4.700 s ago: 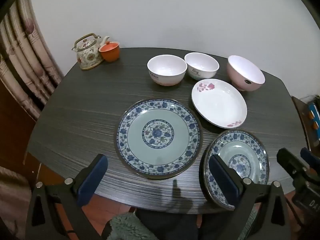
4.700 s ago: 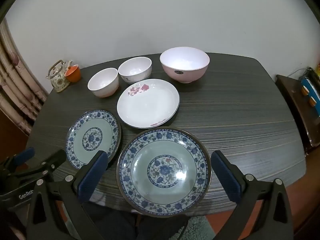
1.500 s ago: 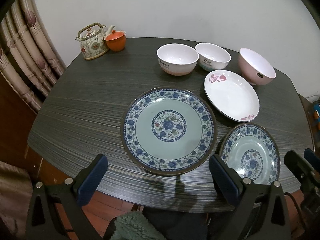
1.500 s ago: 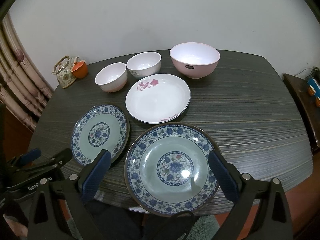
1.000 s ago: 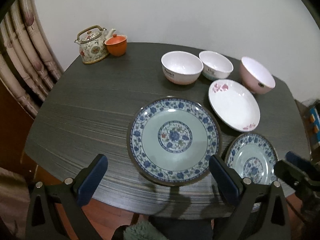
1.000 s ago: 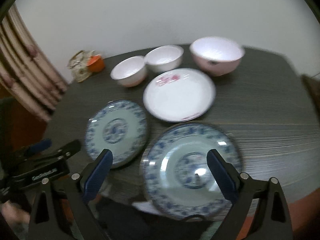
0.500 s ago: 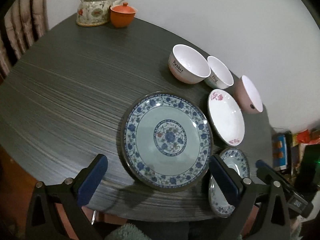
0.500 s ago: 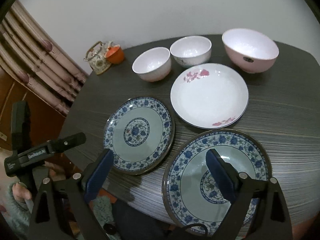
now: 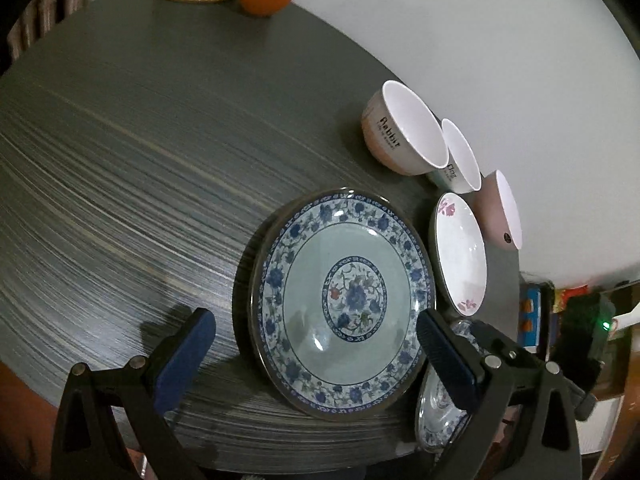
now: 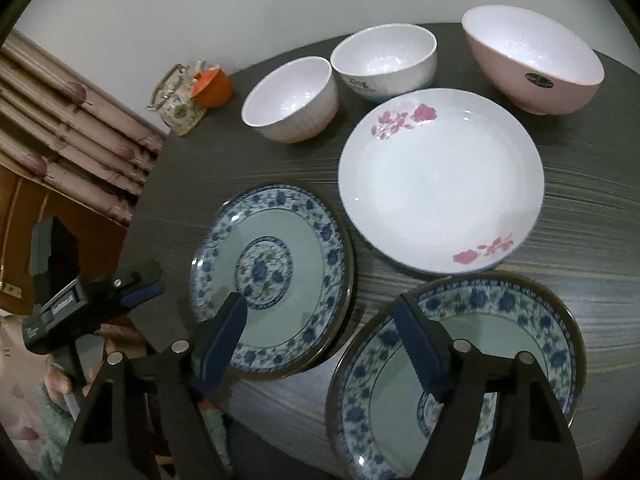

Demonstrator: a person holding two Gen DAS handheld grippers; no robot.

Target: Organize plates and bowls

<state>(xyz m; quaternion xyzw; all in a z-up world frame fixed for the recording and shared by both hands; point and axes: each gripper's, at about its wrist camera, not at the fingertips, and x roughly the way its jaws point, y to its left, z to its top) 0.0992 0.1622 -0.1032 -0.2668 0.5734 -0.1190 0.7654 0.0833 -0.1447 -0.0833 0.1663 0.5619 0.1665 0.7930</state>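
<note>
Two blue floral plates lie side by side at the table's near edge. My left gripper (image 9: 316,356) is open just above the left plate (image 9: 340,312), one finger over bare table and the other at the plate's right rim. My right gripper (image 10: 320,340) is open with its jaws closing and nothing pressed between them. Its left finger hangs over the left plate (image 10: 272,276), its right finger over the rim of the right plate (image 10: 500,360). Behind them sit a white plate with pink flowers (image 10: 440,180), two white bowls (image 10: 292,100) (image 10: 384,62) and a pink bowl (image 10: 532,64).
A floral teapot (image 10: 176,100) and an orange cup (image 10: 212,84) stand at the far left corner of the dark wood-grain table (image 9: 140,160). Curtains (image 10: 72,128) hang to the left. A hand (image 10: 68,380) holds the left tool beyond the table's near edge.
Both grippers have dropped closer to the blue plates. The left view has rolled and shifted toward the left plate. The right gripper's fingers now stand closer together.
</note>
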